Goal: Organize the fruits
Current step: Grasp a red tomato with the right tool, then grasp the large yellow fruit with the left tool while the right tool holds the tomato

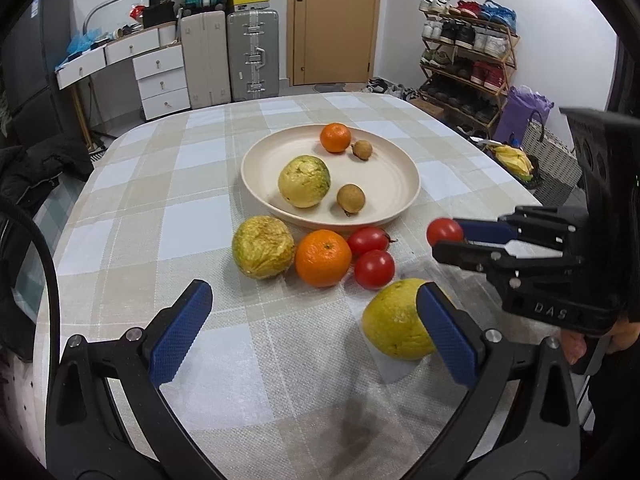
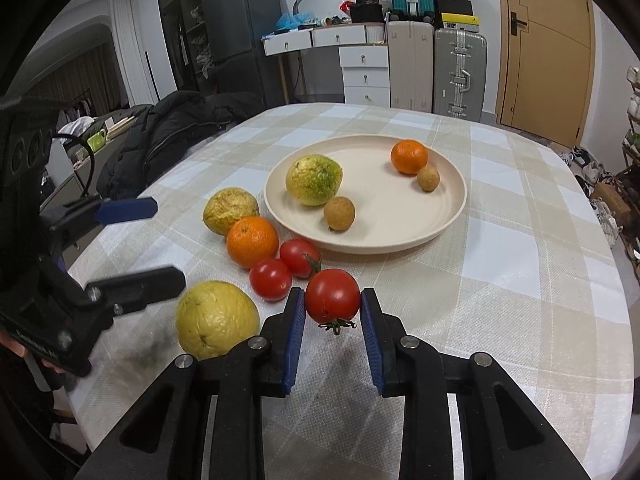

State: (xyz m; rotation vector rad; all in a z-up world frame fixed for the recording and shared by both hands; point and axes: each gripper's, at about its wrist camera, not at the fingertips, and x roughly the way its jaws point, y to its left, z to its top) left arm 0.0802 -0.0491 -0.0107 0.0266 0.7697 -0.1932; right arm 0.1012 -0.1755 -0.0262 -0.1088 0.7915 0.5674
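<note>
Right gripper (image 2: 333,308) clamps a cherry tomato (image 2: 333,297), stem down. Cream plate (image 2: 448,216) lies at twelve o'clock; left gripper (image 1: 314,330) stands open, farther off.

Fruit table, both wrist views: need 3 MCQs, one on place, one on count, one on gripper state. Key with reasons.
1. Where is the larger orange?
A. on the plate
B. on the tablecloth, beside the plate
C. in the left gripper

2. How many fruits lie on the plate?
A. two
B. four
C. six

3. What is the right gripper doing?
A. standing open over bare cloth
B. shut on a tomato
C. shut on a brown longan

Key:
1 B: it sits on the checked cloth next to a wrinkled yellow-green fruit, off the rim.
2 B: a small orange, a yellow-green fruit and two brown longans.
3 B: both blue pads press the sides of the tomato; the left gripper is open and empty.
</note>
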